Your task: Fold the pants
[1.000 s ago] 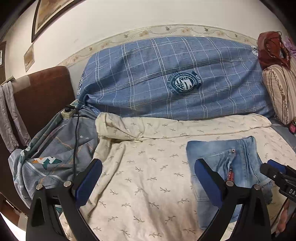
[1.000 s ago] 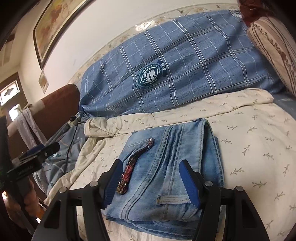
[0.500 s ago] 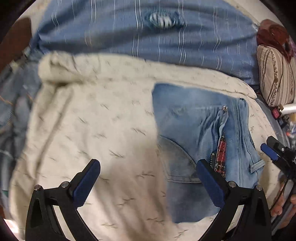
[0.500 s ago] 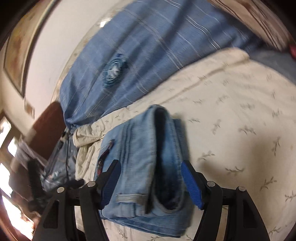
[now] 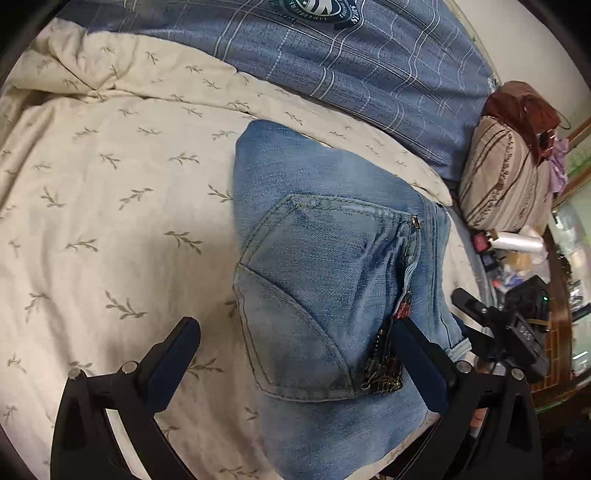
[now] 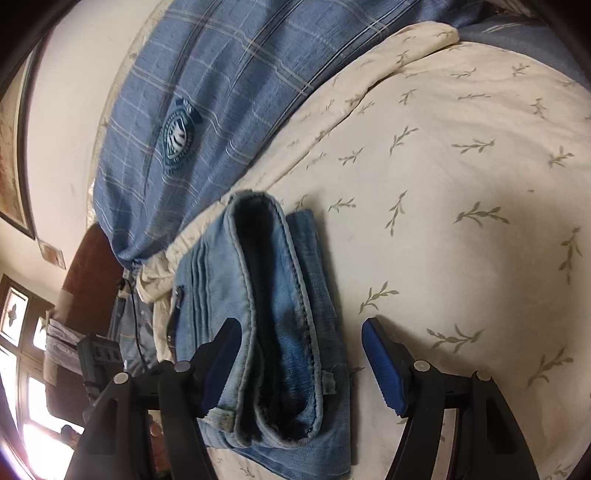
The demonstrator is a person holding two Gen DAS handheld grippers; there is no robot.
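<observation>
- Folded blue denim pants (image 5: 332,280) lie on a cream sheet with a leaf print (image 5: 110,192), on a bed; back pocket up, zip and a red plaid lining strip showing at the right edge.
- Right wrist view: the pants (image 6: 273,332) seen end-on, stacked layers and waistband edge facing the camera, belt loop at the near corner.
- Left gripper (image 5: 291,354): jaws spread wide, nothing clamped. Left finger over bare sheet, right finger over the pants' zip edge; contact with the denim can't be told.
- Right gripper (image 6: 299,365): jaws apart, straddling the near end of the fold, pads not pressing on the denim. Released.
- Blue plaid pillow (image 5: 369,62) behind the pants, round dark-teal badge (image 5: 317,7) on it; only "STARS" at the rim can be made out, the rest cut off. In the right view the badge (image 6: 177,138) lettering is too small to read.
- Striped beige cushion (image 5: 502,177) at far right, dark red cloth (image 5: 524,110) on top.
- Other gripper's black body visible at the right edge of the left view (image 5: 509,332), markings unreadable.
</observation>
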